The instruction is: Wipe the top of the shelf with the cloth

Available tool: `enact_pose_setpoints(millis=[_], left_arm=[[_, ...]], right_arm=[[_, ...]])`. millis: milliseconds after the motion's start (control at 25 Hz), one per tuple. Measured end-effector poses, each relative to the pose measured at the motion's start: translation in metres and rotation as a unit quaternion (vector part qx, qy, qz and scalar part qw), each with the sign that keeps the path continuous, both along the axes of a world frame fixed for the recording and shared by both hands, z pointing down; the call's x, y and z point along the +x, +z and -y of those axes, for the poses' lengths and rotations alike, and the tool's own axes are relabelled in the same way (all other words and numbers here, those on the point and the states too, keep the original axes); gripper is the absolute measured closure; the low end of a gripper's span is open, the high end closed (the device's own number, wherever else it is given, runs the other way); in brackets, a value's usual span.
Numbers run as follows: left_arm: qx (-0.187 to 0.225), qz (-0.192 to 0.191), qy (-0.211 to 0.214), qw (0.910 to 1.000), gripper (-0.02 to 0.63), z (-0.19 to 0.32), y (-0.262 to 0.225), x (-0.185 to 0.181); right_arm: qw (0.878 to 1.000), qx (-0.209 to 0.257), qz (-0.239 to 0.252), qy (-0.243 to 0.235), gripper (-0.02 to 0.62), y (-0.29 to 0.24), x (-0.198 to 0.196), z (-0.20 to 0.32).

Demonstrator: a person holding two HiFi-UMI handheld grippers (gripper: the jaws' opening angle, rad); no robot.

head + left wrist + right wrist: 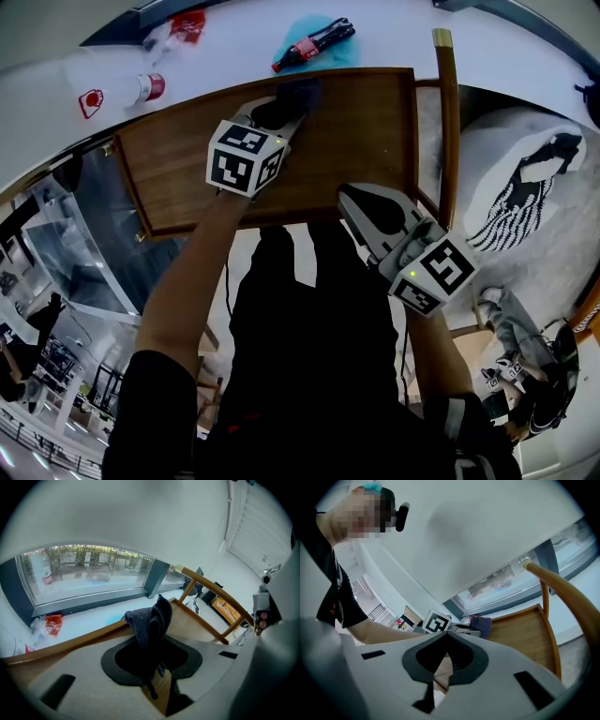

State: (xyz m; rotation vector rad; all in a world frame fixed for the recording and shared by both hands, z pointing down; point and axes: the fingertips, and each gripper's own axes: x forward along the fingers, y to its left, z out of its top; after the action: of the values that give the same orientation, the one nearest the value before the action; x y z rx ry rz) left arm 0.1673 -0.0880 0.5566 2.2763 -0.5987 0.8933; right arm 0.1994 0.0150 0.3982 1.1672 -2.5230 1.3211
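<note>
The shelf's wooden top [356,141] fills the middle of the head view. My left gripper [281,114] reaches over it toward the far edge and is shut on a dark cloth [292,97], which rests bunched on the wood. In the left gripper view the cloth [151,623] stands up between the jaws, above the shelf top [199,625]. My right gripper [351,195] hovers at the shelf's near edge, shut and holding nothing. In the right gripper view the right gripper [447,633] points along the shelf top [520,632] toward the cloth [483,624].
Beyond the shelf, a white sill holds a cola bottle [314,42] on something blue, a white bottle with a red label [127,91] and a red packet [187,23]. A wooden rail [448,122] runs along the shelf's right side. A glass panel [94,234] stands at the left.
</note>
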Motion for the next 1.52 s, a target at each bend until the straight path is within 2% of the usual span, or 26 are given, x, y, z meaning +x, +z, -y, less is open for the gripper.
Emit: enact_pose_setpoints(millis=[600,1000,1280,1520], left_arm=[[-0.002,-0.021,0.069,0.9974,0.483,-0.010,-0.001,0.082],[-0.001,-0.033,0.093,0.9951,0.483,-0.016,-0.001,0.112],[0.006,-0.051,0.081,0.9954,0.483,-0.012,-0.018,0.100],[0.022,-0.073,0.038,0.9963,0.483,-0.006,-0.048,0.044]], right_arm=[[1.000,-0.003,0.004,0.030,0.591,0.002,0.026,-0.007],[0.999,-0.009,0.002,0.040,0.591,0.004,0.031,-0.012],[0.999,-0.003,0.006,0.034,0.591,-0.006,0.016,-0.007],[1.000,0.002,-0.004,0.008,0.591,-0.011,-0.017,-0.002]])
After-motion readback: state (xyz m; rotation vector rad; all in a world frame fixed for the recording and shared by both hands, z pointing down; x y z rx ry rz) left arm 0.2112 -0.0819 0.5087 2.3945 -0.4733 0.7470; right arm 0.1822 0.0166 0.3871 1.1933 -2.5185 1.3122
